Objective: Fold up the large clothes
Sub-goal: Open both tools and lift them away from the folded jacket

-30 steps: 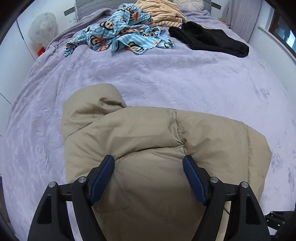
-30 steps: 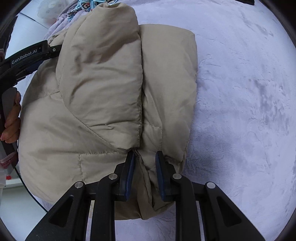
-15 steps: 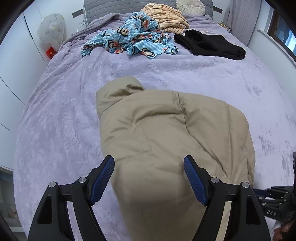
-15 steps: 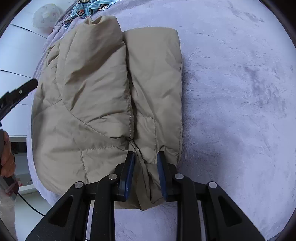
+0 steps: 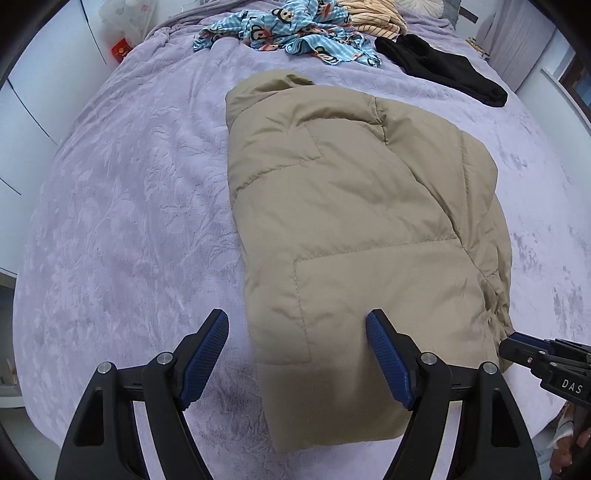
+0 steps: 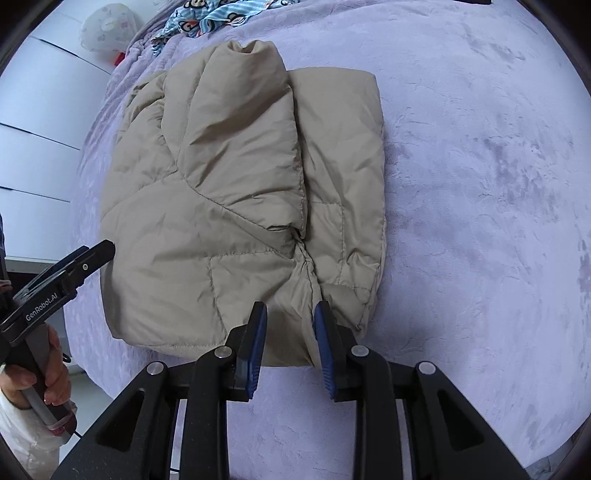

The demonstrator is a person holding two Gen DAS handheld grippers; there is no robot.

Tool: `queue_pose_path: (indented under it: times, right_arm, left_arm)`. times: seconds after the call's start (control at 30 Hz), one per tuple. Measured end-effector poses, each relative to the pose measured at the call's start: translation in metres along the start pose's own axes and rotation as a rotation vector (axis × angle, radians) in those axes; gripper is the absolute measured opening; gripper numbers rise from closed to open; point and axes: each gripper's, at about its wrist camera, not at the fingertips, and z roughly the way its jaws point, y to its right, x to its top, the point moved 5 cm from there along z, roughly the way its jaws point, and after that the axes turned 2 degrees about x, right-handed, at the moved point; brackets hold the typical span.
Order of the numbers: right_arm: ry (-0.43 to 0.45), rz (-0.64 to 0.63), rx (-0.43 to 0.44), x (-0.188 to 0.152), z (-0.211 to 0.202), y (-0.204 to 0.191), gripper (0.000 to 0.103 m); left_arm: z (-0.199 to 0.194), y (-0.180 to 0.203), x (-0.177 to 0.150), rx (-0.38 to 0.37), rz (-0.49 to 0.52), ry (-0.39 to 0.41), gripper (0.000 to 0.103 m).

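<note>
A tan puffer jacket (image 5: pixel 351 221) lies folded into a thick bundle on the lilac bed cover (image 5: pixel 122 221); it also shows in the right wrist view (image 6: pixel 236 199). My left gripper (image 5: pixel 295 328) is open wide, above the jacket's near left corner, holding nothing. My right gripper (image 6: pixel 288 314) has its jaws partly apart at the jacket's near edge, with tan fabric bulging between the fingers; the pads do not look pressed on it. The right gripper also shows at the left view's right edge (image 5: pixel 513 343), and the left gripper in the right view (image 6: pixel 99 254).
At the far end of the bed lie a blue monkey-print garment (image 5: pixel 291 29), a striped orange garment (image 5: pixel 373 14) and a black garment (image 5: pixel 439 62). White cupboard fronts (image 5: pixel 22 110) stand to the left. The bed edge is near, below both grippers.
My right gripper's jaws have widened and loosened on the jacket's edge. My left gripper has drawn back toward the jacket's near left corner. The jacket now lies flatter.
</note>
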Motion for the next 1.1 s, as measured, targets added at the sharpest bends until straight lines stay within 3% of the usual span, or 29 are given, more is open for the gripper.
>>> queue_pose_path:
  times: [0.13, 0.4, 0.47, 0.53, 0.6, 0.73, 0.77, 0.9, 0.97, 1.1]
  right_arm:
    - [0.019, 0.012, -0.008, -0.01, -0.011, -0.001, 0.039]
    - [0.033, 0.012, -0.008, -0.022, -0.022, -0.008, 0.04]
    - [0.034, 0.004, -0.002, -0.022, -0.022, -0.009, 0.041]
    - [0.04, -0.003, 0.006, -0.023, -0.026, -0.011, 0.044]
    - [0.054, -0.012, 0.012, -0.025, -0.032, -0.014, 0.049]
    - [0.088, -0.038, 0.018, -0.029, -0.048, -0.017, 0.056]
    - [0.097, -0.047, 0.02, -0.03, -0.053, -0.018, 0.06]
    - [0.146, -0.081, 0.028, -0.036, -0.077, -0.021, 0.065]
    - [0.176, -0.091, 0.029, -0.039, -0.091, -0.022, 0.073]
    - [0.223, -0.122, 0.008, -0.046, -0.117, -0.025, 0.077]
  left_arm:
    - [-0.006, -0.005, -0.004, -0.01, -0.006, -0.002, 0.078]
    - [-0.027, -0.015, -0.013, 0.007, -0.022, 0.033, 0.078]
    - [-0.033, -0.016, -0.016, -0.027, -0.044, 0.031, 0.078]
    - [-0.037, -0.018, -0.02, -0.017, -0.069, 0.023, 0.082]
    - [-0.045, -0.017, -0.026, -0.025, -0.086, 0.033, 0.093]
    - [-0.065, -0.011, -0.038, 0.033, -0.081, 0.086, 0.094]
    - [-0.071, -0.01, -0.041, 0.039, -0.092, 0.094, 0.103]
    - [-0.096, -0.004, -0.054, 0.045, -0.135, 0.118, 0.103]
    - [-0.11, 0.001, -0.061, 0.059, -0.141, 0.138, 0.103]
    - [-0.14, 0.012, -0.073, 0.069, -0.149, 0.181, 0.103]
